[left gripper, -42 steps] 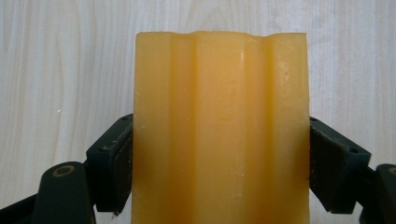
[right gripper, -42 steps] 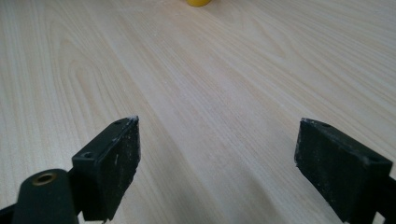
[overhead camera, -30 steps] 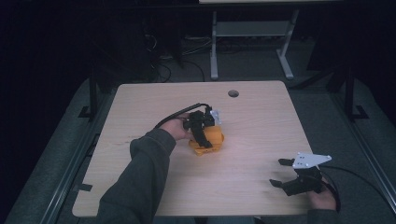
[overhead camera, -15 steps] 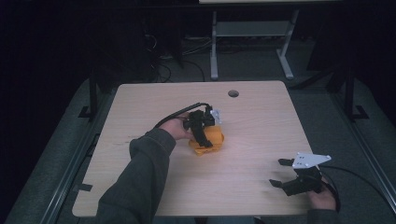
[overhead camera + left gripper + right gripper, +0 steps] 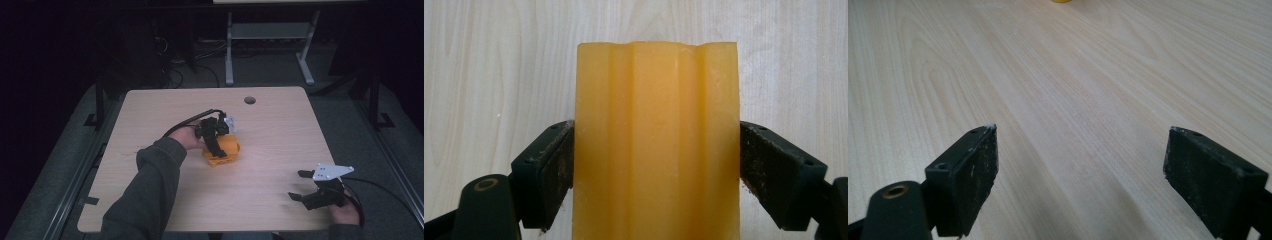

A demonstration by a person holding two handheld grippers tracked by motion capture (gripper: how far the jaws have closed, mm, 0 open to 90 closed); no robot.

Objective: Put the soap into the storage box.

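Observation:
An orange-yellow ribbed block [image 5: 226,150] lies near the middle of the wooden table [image 5: 280,130]. My left gripper [image 5: 216,146] reaches down onto it from the left, held by a hand in a dark sleeve. In the left gripper view the block [image 5: 656,125] sits between the two black jaws, and both pads press against its sides, so the left gripper [image 5: 656,170] is shut on it. My right gripper [image 5: 296,185] rests low at the table's front right, open with nothing between its fingers. The right gripper view shows the right gripper [image 5: 1080,175] over bare wood.
A round cable hole [image 5: 249,100] sits near the table's far edge. A metal stand [image 5: 270,35] and cables lie on the dark floor beyond the table. A sliver of the yellow block [image 5: 1062,1] peeks in at the top of the right gripper view.

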